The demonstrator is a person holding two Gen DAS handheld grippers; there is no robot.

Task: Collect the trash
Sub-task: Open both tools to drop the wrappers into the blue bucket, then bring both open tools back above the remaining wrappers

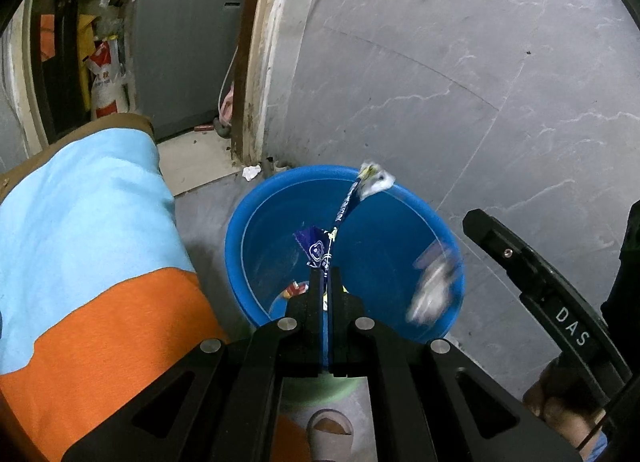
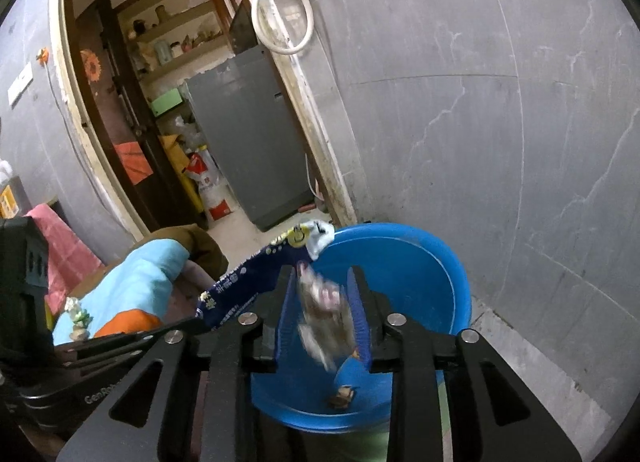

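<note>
Both grippers over the blue bucket, which stands on the grey tiled floor near a door frame.

Left gripper: my fingers are pressed together, pinching a long dark-blue wrapper. The strip rises from the fingertips toward the far rim of the bucket and ends in a white and yellow crumpled tip just above that rim. In the right wrist view the same wrapper crosses from the left, and its pale end sits at the bucket's far-left rim.

Right gripper: my fingers are spread a little, blue pads facing each other. Between them is a crumpled pale wrapper, smeared by motion blur. I cannot tell whether the pads touch it. The left wrist view shows the same blurred scrap against the bucket's near-right wall, with only one black finger of the right gripper showing, cut off by the frame edge.

Bucket contents: partly hidden behind my own fingers. A red and yellow scrap peeks out low down in the left view; a small brown piece lies on the bottom in the right view. What they are is too small to read.

A light-blue and orange sleeve fills the left of the frame. A white scrap lies on the floor just beyond the bucket. Grey cabinet through the doorway.
</note>
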